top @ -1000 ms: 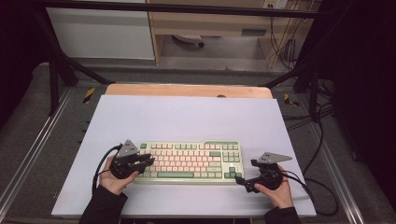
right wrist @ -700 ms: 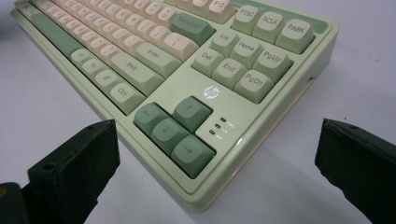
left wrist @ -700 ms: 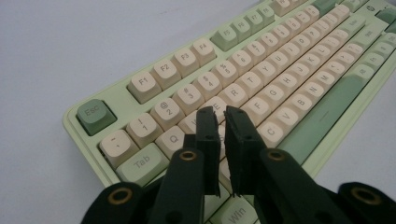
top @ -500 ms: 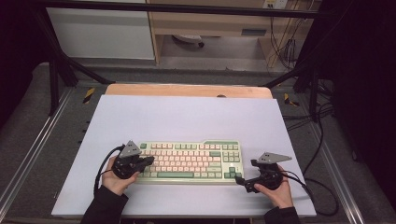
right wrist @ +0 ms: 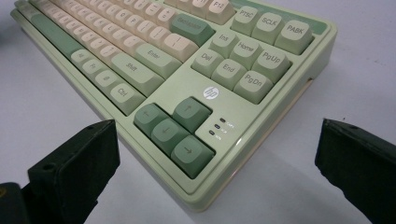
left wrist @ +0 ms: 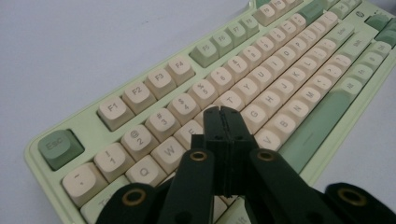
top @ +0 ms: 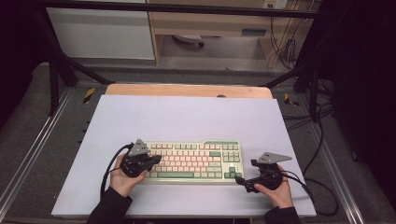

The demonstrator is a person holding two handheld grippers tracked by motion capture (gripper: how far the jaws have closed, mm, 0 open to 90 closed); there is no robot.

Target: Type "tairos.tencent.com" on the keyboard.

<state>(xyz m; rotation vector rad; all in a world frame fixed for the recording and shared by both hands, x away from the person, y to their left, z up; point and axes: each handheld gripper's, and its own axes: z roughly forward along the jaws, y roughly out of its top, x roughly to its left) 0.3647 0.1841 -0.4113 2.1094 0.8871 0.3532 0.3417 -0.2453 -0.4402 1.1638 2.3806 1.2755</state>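
White mat (top: 187, 116) over wooden tabletop (top: 187, 90); cables (top: 280, 42) hanging beyond, right.

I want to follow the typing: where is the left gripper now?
In the high view, the left gripper is over the left end of the keyboard, jaws shut above the letter keys.

- The left gripper (top: 152, 161) was held in the person's left hand (top: 122, 179), its forearm coming in from the bottom edge of the high view.
- Its fingers (left wrist: 212, 126) had just been closing and were pressed flat together with nothing between them, pointing forward and slightly down.
- The right gripper (top: 243, 179) sat in the right hand (top: 278, 189), low and aimed leftward.
- Its fingers (right wrist: 74, 170) stood wide apart, gripping nothing.
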